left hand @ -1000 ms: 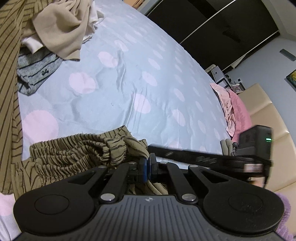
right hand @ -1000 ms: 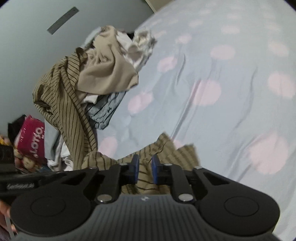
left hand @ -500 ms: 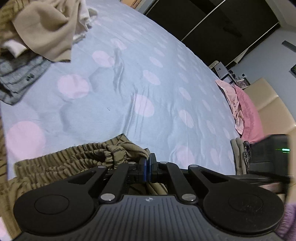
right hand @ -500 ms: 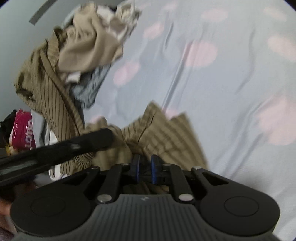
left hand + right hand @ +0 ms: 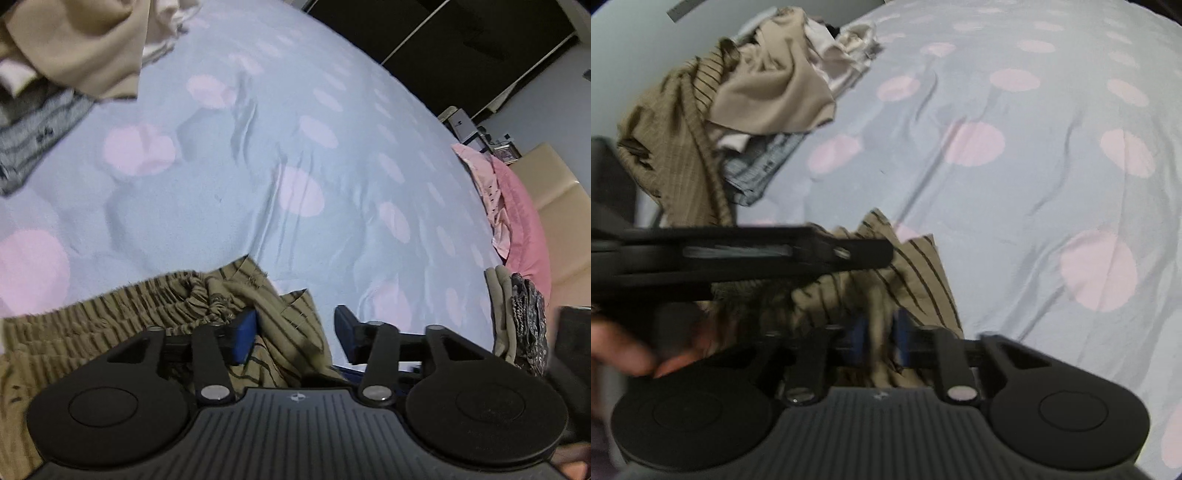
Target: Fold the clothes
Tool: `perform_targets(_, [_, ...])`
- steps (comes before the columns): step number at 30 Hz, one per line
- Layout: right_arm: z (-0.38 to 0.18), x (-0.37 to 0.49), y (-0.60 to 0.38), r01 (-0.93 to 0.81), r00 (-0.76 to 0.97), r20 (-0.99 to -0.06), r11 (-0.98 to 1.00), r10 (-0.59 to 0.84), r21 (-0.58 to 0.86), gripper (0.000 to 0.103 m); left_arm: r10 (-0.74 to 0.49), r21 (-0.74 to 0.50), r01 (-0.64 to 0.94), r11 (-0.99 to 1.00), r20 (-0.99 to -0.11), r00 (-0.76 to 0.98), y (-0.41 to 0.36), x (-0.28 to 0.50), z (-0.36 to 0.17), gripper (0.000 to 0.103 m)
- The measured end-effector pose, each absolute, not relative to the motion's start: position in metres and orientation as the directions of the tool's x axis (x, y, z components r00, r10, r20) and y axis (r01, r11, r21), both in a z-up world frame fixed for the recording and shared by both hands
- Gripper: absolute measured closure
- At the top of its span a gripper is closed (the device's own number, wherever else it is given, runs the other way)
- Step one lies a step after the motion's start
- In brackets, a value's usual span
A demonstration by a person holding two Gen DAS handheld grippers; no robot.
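The fold of the striped olive garment (image 5: 155, 317) is only partly made. It lies bunched at the near edge of the bed (image 5: 332, 166), its gathered waistband ruffled to the left and a flat striped panel spread a little way onto the dotted sheet, with no clean rectangle to be seen yet.

The left gripper (image 5: 293, 334) is opening: its blue fingers (image 5: 243, 332) stand well apart, cloth lies loose between them, and neither pad presses on it, so this corner looks just let go. The right gripper (image 5: 878, 338) is closing, its fingers (image 5: 857, 338) nearly together with a ridge of the same striped cloth (image 5: 886, 280) pinched between them. In the right wrist view the left tool crosses the frame just above that cloth, with a hand (image 5: 624, 350) blurred at the lower left.

A good deal seems left. A heap of unfolded clothes (image 5: 768, 85) sits at the far corner of the bed (a beige piece on top, a grey one and more striped fabric below). A few small pieces (image 5: 517, 314) rest near the bed's right edge beside a pink pillow (image 5: 513, 206); whether these are finished folds I cannot tell.
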State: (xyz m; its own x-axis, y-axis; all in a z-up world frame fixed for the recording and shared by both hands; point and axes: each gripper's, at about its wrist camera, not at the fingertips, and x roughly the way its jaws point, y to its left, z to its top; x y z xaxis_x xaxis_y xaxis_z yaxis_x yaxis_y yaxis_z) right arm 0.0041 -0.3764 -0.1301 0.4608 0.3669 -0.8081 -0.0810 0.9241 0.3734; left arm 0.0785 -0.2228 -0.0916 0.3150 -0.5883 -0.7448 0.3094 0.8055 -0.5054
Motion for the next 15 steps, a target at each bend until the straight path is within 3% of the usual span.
perform_targets(1, [-0.134,0.006,-0.377,-0.073,0.459,-0.812,0.926,0.360,0.369,0.099,-0.589,-0.504,0.312,0.805,-0.742,0.321,-0.218,0.077,-0.086,0.052])
perform_targets(5, [-0.146,0.014,-0.381,-0.022,0.446,-0.833,0.935,0.326,0.354,0.099,-0.575,-0.496,0.296,0.817,-0.743,0.343,-0.195,0.072,-0.070,0.051])
perform_targets(9, [-0.138,0.013,-0.381,-0.044,0.452,-0.829,0.936,0.330,0.348,0.091,-0.523,-0.443,0.281,0.852,-0.757,0.392,-0.162,0.063,-0.055,0.051])
perform_targets(11, [-0.128,0.011,-0.382,-0.058,0.468,-0.818,0.936,0.333,0.348,0.071,-0.494,-0.413,0.273,0.869,-0.762,0.418,-0.142,0.056,-0.049,0.048])
perform_targets(12, [-0.124,0.010,-0.383,-0.063,0.481,-0.810,0.935,0.336,0.350,0.054,-0.479,-0.400,0.265,0.877,-0.765,0.430,-0.132,0.052,-0.047,0.047])
perform_targets(15, [-0.111,0.007,-0.387,-0.079,0.520,-0.782,0.931,0.343,0.356,0.042,-0.446,-0.381,0.233,0.895,-0.775,0.448,-0.102,0.041,-0.045,0.044])
